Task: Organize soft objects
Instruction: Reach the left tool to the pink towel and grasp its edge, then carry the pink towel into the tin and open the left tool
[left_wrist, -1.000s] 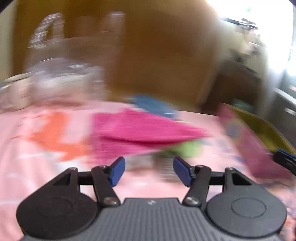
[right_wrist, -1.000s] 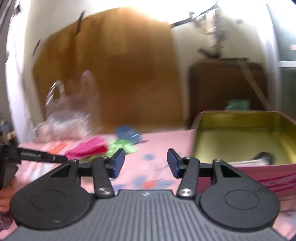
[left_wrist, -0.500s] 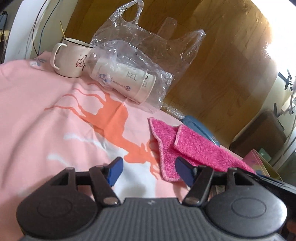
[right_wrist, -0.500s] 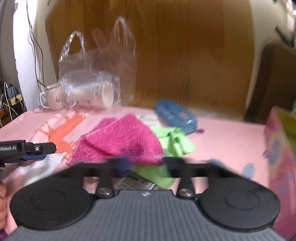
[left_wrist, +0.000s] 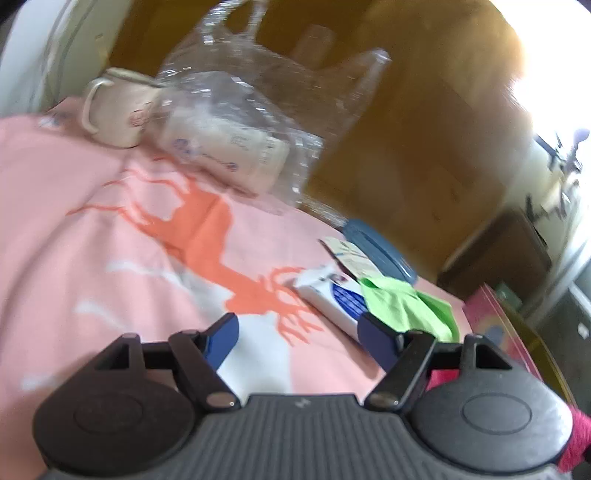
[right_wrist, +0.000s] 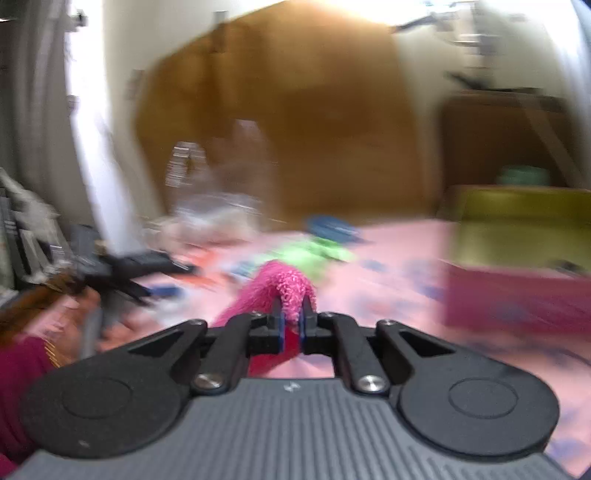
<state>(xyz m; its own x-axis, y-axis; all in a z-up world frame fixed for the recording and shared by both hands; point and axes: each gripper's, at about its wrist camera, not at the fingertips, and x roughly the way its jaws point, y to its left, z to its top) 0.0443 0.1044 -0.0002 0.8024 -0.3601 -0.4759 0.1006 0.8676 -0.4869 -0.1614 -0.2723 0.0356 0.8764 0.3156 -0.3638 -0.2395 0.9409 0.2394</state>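
Observation:
My right gripper (right_wrist: 291, 325) is shut on a fuzzy pink cloth (right_wrist: 284, 286) and holds it above the pink tablecloth; the view is blurred. A bit of the pink cloth shows at the lower right of the left wrist view (left_wrist: 576, 439). A green cloth (left_wrist: 406, 308) lies on the table just beyond my left gripper's right finger, and shows in the right wrist view (right_wrist: 314, 254). My left gripper (left_wrist: 299, 339) is open and empty above the tablecloth.
A white and blue packet (left_wrist: 332, 299) lies beside the green cloth. A blue lid (left_wrist: 376, 254), a clear plastic bag with a paper cup (left_wrist: 236, 147) and a mug (left_wrist: 114, 107) stand behind. A pink and yellow tin box (right_wrist: 517, 266) is at the right.
My right gripper has shut on the pink cloth and lifted it off the table, uncovering the packet and green cloth. The left gripper stays open and has shifted slightly.

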